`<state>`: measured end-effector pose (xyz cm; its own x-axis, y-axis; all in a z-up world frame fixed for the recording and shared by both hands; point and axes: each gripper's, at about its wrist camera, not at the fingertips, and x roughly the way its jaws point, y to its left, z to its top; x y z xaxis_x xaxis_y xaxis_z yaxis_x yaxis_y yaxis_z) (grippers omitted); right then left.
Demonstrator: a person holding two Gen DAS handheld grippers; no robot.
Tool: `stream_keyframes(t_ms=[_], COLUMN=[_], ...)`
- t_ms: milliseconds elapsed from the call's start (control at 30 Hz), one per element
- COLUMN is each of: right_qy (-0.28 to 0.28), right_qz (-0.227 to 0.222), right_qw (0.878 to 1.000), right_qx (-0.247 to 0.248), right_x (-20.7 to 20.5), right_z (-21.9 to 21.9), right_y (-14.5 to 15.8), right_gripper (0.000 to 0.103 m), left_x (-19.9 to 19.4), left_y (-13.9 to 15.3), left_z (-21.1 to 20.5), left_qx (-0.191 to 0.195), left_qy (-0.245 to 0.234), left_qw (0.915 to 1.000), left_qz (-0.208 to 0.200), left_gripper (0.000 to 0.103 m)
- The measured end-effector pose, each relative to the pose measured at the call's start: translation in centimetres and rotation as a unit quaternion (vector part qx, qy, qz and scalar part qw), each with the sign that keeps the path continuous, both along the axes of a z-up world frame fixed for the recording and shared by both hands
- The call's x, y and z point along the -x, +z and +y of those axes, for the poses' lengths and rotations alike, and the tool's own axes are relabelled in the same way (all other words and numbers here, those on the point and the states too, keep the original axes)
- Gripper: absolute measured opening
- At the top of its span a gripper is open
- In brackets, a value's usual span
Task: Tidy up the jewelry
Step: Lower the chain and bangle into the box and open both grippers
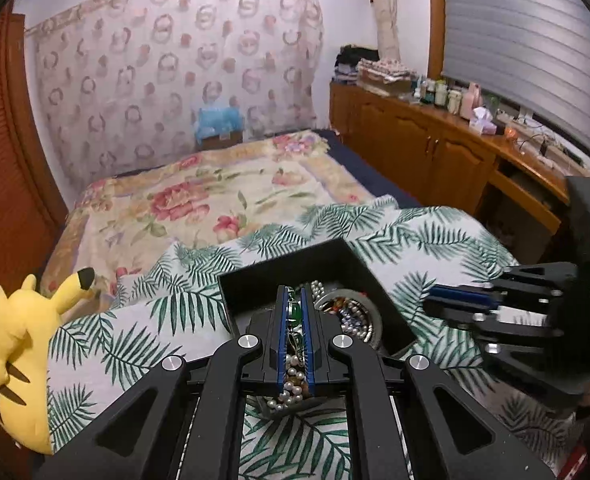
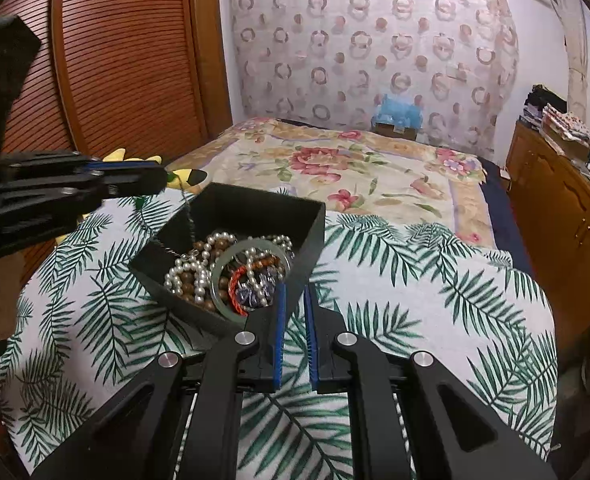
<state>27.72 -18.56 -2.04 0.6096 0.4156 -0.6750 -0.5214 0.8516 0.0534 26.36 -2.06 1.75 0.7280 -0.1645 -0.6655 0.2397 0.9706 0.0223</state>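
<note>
A black open box [image 1: 295,264] [image 2: 255,212] sits on a leaf-print cloth [image 2: 415,280]. It holds tangled pearl strings [image 2: 191,272], wooden beads and a silver bangle [image 2: 255,246] [image 1: 335,298]. My left gripper [image 1: 294,292] [image 2: 165,178] hangs over the box's far left corner, shut on a green pendant [image 1: 295,312]. The pendant's thin chain [image 2: 189,216] trails down into the box. My right gripper [image 2: 294,292] [image 1: 427,303] is at the box's near right corner, all but shut, and I see nothing pinched between its pads.
A yellow plush toy [image 1: 19,340] lies at the cloth's left edge. A floral blanket [image 1: 199,184] covers the bed beyond the box. Wooden cabinets [image 1: 415,148] with bottles stand on the right, and a louvred wooden door [image 2: 127,60] stands on the left.
</note>
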Motion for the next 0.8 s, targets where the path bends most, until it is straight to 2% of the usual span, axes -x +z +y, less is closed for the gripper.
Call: stream_keyframes(t_ms=[233, 633, 800], right_qy=[0.004, 0.011, 0.02], right_qz=[0.008, 0.007, 0.004], right_qw=[1.0, 1.0, 1.0], right_qx=[0.002, 0.003, 0.002], right_x=[0.6, 2.0, 2.9], right_z=[-0.8, -0.4, 0.0], right_y=[-0.6, -0.4, 0.1], right_gripper=[0.012, 0.012, 0.012], left_x=[-1.2, -2.9, -3.9], left_y=[-1.2, 0.4, -0.6], left_z=[0.0, -0.2, -0.2], left_qx=[-0.006, -0.007, -0.02], left_qy=[0.01, 0.018, 0.026], left_qw=[0.9998, 0.9998, 0.9995], left_qz=[0.014, -0.004, 0.002], left_gripper=[0.006, 0.006, 0.006])
